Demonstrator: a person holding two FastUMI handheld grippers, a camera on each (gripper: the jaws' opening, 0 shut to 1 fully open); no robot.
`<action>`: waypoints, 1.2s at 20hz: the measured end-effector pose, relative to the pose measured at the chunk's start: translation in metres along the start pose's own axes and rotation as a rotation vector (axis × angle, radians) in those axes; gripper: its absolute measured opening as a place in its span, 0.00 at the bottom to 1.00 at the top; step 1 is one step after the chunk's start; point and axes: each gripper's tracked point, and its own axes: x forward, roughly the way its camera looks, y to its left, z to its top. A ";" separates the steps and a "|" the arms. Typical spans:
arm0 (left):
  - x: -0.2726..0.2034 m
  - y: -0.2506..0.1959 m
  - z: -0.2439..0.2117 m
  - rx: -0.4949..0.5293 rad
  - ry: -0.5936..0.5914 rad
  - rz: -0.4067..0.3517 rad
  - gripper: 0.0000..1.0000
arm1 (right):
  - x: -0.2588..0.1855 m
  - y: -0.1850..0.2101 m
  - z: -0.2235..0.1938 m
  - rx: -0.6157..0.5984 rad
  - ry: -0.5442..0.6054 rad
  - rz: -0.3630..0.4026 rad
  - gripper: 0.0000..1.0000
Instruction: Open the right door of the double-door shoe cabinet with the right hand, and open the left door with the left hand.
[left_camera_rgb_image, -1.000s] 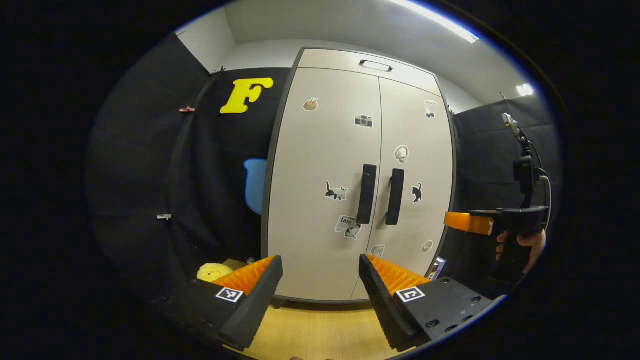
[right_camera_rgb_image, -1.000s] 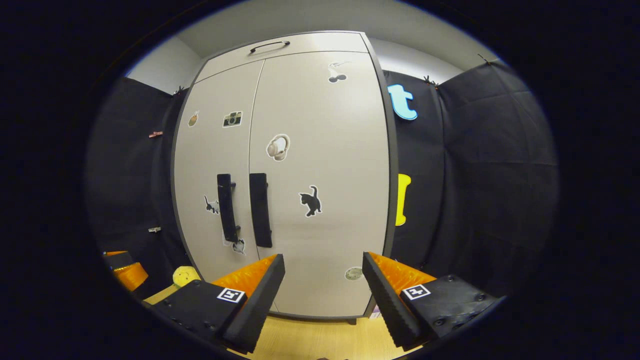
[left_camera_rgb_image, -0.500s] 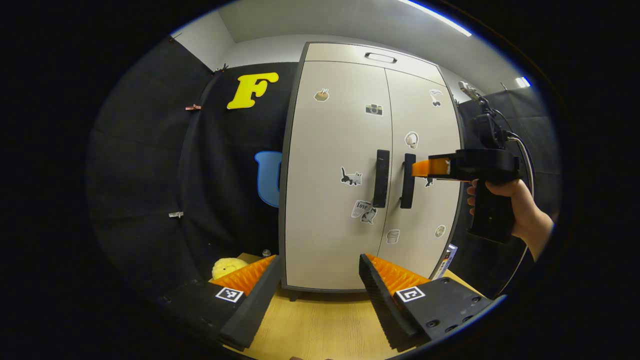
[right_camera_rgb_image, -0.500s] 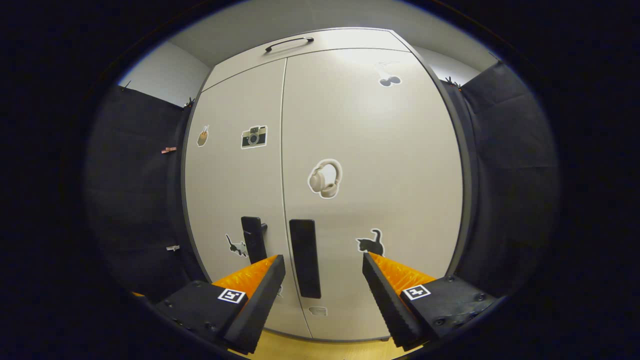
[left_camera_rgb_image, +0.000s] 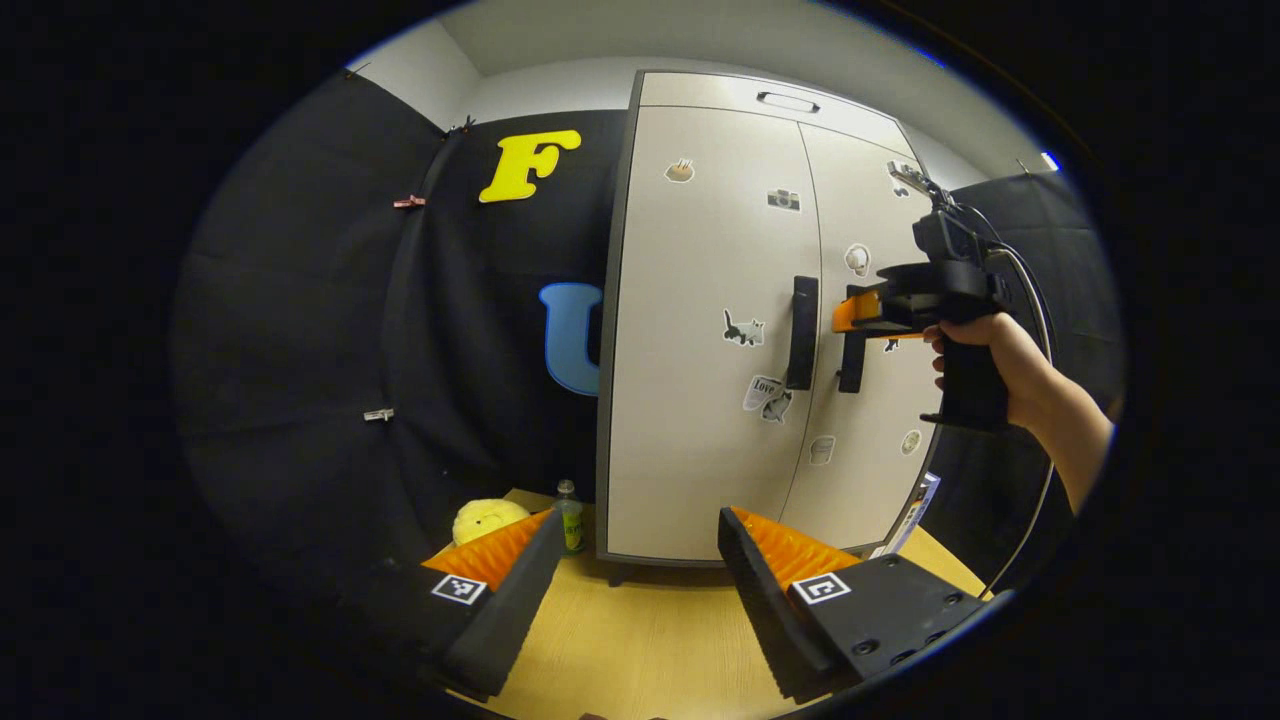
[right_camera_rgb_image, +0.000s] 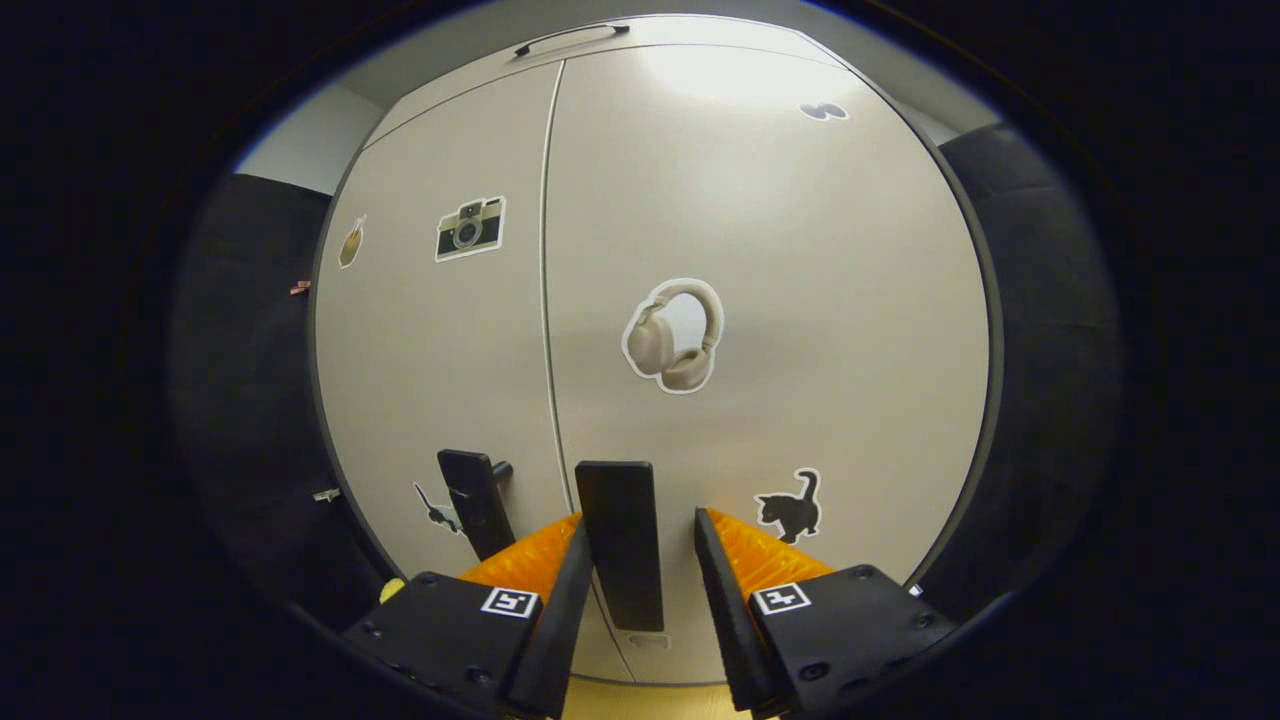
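Here, right gripper (right_camera_rgb_image: 632, 590) fingers (right_camera_rgb_image: 560, 610) straddling right door handle (right_camera_rgb_image: 622, 545), seemingly untouched.

My left gripper view sits low and well back from the cabinet (left_camera_rgb_image: 740, 330), facing it from its left, over the wood floor (left_camera_rgb_image: 640, 640); it takes in both doors, the booth wall and my right gripper (left_camera_rgb_image: 850, 312) at the right handle (left_camera_rgb_image: 852, 365). My right gripper view looks straight at the doors from very near, tilted up. Both views share the door fronts, two handles and stickers.
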 end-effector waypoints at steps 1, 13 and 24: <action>-0.001 0.000 0.000 -0.008 0.003 -0.005 0.95 | 0.002 0.000 -0.003 0.012 0.020 -0.002 0.63; -0.012 0.017 0.019 -0.031 -0.027 -0.019 0.95 | -0.001 0.008 -0.003 0.015 0.028 0.030 0.20; -0.022 0.011 0.038 -0.017 -0.039 -0.076 0.95 | -0.036 -0.002 -0.001 0.015 0.025 0.071 0.15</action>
